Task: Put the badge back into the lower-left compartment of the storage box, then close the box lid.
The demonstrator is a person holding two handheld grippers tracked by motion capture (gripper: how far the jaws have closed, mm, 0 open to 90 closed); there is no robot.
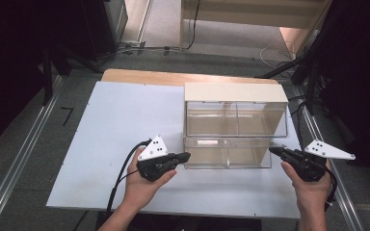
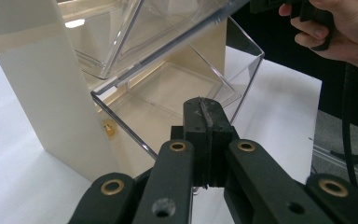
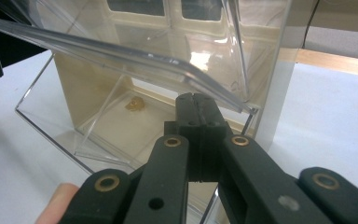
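Note:
A cream-framed cabinet [image 1: 236, 92] holds two clear tilt-out bins, one above the other. The lower bin [image 1: 229, 156] is tipped out toward me and looks empty; the upper bin [image 1: 236, 120] sits above it. My left gripper [image 1: 187, 155] is shut, its tip at the lower bin's left front corner. In the left gripper view the closed jaws [image 2: 200, 100] lie over the lower bin's rim [image 2: 121, 122], with nothing visible between them. My right gripper [image 1: 272, 150] is shut at the bin's right front corner. In the right gripper view its tip [image 3: 196, 97] sits just under the upper bin's front edge [image 3: 121, 51].
The cabinet stands on a white board [image 1: 120, 144] over a wooden table, with open board on its left. A metal rail [image 1: 24, 149] runs along each side of the table. A brass pivot [image 3: 134, 103] shows on the lower bin's side wall.

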